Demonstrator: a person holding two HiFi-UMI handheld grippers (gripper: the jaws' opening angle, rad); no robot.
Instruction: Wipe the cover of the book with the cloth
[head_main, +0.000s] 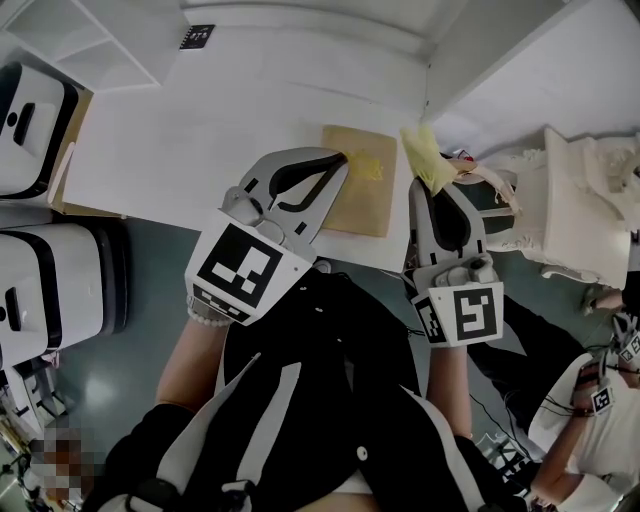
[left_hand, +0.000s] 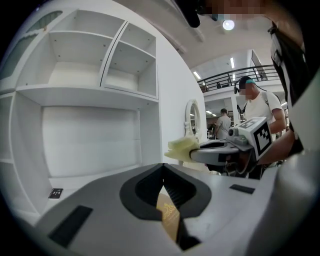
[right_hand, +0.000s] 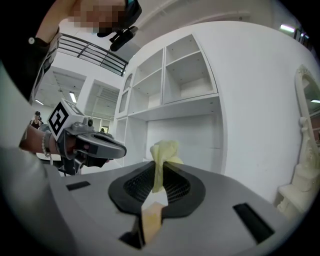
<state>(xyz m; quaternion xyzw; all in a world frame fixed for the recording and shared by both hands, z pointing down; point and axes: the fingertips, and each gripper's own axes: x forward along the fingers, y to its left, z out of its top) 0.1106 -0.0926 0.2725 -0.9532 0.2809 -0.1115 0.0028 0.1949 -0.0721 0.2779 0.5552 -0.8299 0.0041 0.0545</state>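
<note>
Currently: left gripper (head_main: 343, 158) clamps book (head_main: 365, 205), right gripper (head_main: 427, 180) clamps cloth (head_main: 425, 155)

Nearest in the head view are the person's dark top and both forearms, then the two marker cubes. Beyond them both grippers point toward the white table (head_main: 170, 150). The tan book shows there as a flat rectangle over the table's front edge, with the left jaw tips at its upper left corner. This view can't show whether the book is gripped.

The left gripper view settles it: the left gripper (left_hand: 162, 167) has its jaws pressed together on the book (left_hand: 168, 215). The book is seen edge-on, with a gold pattern on the cover. I can't tell whether it rests on the table.

The right gripper view likewise shows the right gripper (right_hand: 160, 162) with jaws pinching the pale yellow cloth (right_hand: 164, 152). A tuft sticks out past the tips and a tail hangs lower between the jaws. In the head view the cloth hangs just beside the book's upper right corner, not clearly touching it.

Farther off, the two gripper views show the white shelf unit (left_hand: 90, 90), which is mostly cut off in the head view. Only the left gripper view shows a bystander (left_hand: 257, 105) in the distance.
</note>
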